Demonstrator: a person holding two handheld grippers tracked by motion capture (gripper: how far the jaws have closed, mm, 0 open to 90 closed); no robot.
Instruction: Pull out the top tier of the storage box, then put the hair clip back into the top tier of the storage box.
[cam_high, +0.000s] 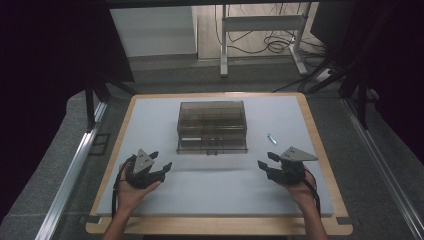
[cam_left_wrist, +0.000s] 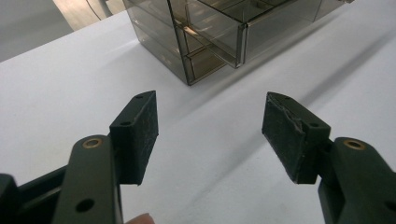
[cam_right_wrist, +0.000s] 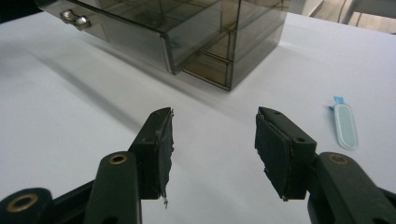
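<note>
A smoky clear drawer box (cam_high: 212, 126) stands mid-table on the white mat (cam_high: 150, 120), with one drawer pulled slightly out toward the person. Bare mat lies open between the box and both grippers, left gripper (cam_high: 159, 167) and right gripper (cam_high: 266, 161), each with jaws spread. A small pale blue object (cam_high: 271, 136) lies right of the box, near the right gripper's forward path.

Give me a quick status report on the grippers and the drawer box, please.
Left gripper open, empty. Right gripper open, empty. Smoked drawer box mid-table, one drawer pulled out. Small blue item right of it; nothing between.
</note>
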